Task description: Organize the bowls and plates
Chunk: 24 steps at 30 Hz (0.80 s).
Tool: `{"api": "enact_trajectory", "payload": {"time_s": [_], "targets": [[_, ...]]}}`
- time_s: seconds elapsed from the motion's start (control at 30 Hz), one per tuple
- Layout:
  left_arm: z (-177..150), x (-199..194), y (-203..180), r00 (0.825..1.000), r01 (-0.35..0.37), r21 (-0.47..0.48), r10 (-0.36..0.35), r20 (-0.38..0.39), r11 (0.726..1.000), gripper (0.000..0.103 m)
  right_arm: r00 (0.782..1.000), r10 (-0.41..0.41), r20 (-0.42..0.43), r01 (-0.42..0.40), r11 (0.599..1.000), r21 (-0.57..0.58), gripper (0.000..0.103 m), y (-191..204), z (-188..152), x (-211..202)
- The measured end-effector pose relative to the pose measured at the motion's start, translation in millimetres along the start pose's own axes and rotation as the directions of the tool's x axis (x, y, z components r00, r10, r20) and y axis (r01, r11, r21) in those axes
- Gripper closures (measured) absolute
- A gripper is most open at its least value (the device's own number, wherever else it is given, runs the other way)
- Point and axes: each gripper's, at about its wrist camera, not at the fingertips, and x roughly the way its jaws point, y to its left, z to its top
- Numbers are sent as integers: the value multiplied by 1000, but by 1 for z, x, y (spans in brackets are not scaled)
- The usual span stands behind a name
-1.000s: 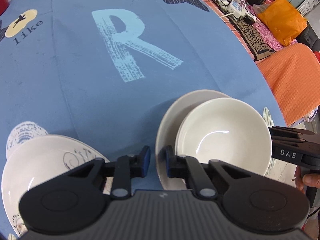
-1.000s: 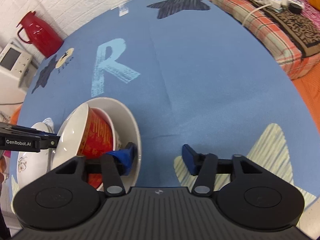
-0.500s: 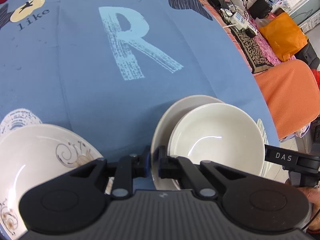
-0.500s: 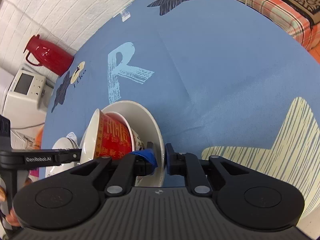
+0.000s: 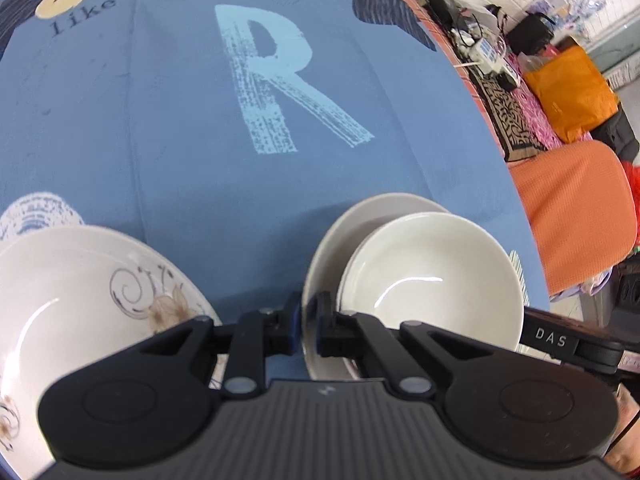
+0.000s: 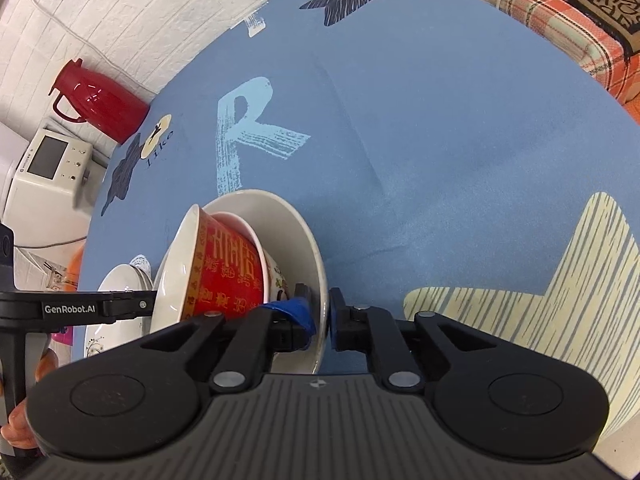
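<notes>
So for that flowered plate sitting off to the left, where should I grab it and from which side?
Take the flowered plate by its thin rim, probably at the near edge, one finger above and one under. It lies flat on the blue cloth with a shallow well, so only the rim offers a pinch. Both grippers are busy: left gripper and right gripper each clamp the white plate carrying the bowl.

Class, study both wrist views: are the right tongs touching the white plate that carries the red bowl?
Touching. In the right wrist view the right tongs pinch the white plate rim between both pads, no gap showing.
</notes>
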Motion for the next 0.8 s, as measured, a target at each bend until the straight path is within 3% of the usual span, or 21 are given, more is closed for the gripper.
{"api": "enact_trajectory", "payload": {"time_s": [0.47,0.8], "targets": [[14,-2,-4,998,-46,1,46,-38,999,103,999,20,-43,-16,995,96,103,-1,10,5],[21,-46,-1,997,-62,-3,62,39,998,103,999,37,-14,-37,998,58,103,26,29,-10]]}}
